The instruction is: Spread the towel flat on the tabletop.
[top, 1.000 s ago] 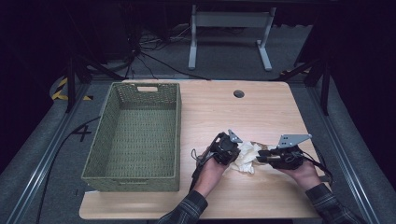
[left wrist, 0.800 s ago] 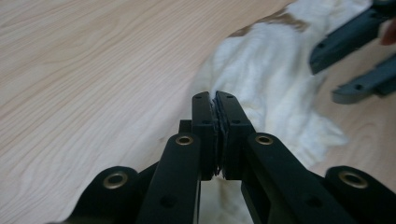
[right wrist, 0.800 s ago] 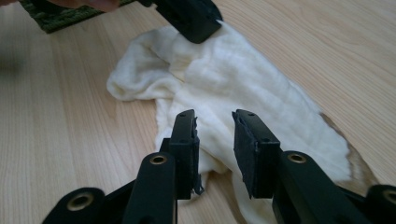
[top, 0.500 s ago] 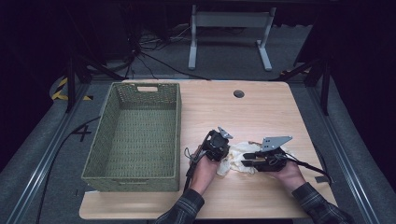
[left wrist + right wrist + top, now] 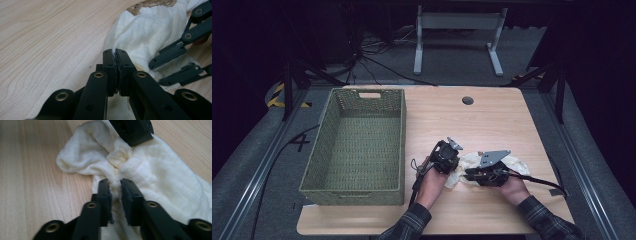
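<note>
A: How do the claws stand?

B: The left claw (image 5: 115,53) is clenched, a thin fold of the crumpled cream-white cotton cloth (image 5: 472,167) pinched between its pads. The right claw (image 5: 115,185) has just been closing; its jaws stand a narrow gap apart with a ridge of the cloth between them, the pads not yet pressing.

A: And where is the cloth?

B: On the pale wooden table (image 5: 492,120), just to the right of the green woven rectangular basket (image 5: 357,145), under both claws.

A: The room?

B: Dark. Beyond the basket, grey carpet, black cables and a grey metal stand (image 5: 457,37).
</note>
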`<control>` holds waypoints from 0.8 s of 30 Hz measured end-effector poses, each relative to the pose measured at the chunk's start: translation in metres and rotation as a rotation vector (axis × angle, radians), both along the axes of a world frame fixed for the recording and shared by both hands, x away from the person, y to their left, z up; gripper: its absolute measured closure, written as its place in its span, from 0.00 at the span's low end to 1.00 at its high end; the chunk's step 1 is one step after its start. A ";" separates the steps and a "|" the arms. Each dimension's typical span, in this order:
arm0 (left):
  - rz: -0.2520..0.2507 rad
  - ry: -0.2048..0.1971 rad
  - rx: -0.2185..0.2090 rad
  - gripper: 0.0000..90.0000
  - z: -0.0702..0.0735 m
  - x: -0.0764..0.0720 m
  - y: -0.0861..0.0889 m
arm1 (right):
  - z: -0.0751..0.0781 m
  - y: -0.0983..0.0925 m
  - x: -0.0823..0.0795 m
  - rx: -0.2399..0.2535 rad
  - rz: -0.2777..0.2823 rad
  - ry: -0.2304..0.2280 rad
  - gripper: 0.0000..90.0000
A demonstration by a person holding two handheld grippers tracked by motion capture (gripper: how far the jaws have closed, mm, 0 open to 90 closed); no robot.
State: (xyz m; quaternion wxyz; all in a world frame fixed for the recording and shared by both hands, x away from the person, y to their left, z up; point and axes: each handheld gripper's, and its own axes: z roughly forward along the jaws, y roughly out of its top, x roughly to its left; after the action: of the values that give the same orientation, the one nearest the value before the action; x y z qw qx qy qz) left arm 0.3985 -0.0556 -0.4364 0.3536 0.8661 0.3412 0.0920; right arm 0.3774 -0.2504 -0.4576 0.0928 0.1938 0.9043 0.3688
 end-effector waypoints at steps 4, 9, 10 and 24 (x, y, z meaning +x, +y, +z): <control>0.001 -0.001 -0.005 0.96 0.001 -0.001 0.000 | 0.003 -0.004 0.000 -0.002 -0.009 0.007 0.94; -0.008 -0.019 -0.017 0.86 0.005 -0.004 0.002 | 0.011 -0.010 0.001 0.013 -0.021 -0.002 0.95; -0.009 -0.030 -0.022 0.83 0.007 -0.006 0.002 | 0.018 -0.015 0.001 0.028 -0.034 -0.018 0.95; -0.067 -0.047 -0.005 0.71 0.010 -0.026 0.003 | 0.045 -0.055 0.031 0.077 -0.174 -0.104 0.95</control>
State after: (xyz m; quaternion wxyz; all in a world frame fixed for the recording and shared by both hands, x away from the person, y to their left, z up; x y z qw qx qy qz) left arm 0.3730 -0.0525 -0.4262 0.3665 0.8738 0.3037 0.0996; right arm 0.4083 -0.3052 -0.4125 0.1638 0.2558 0.8631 0.4035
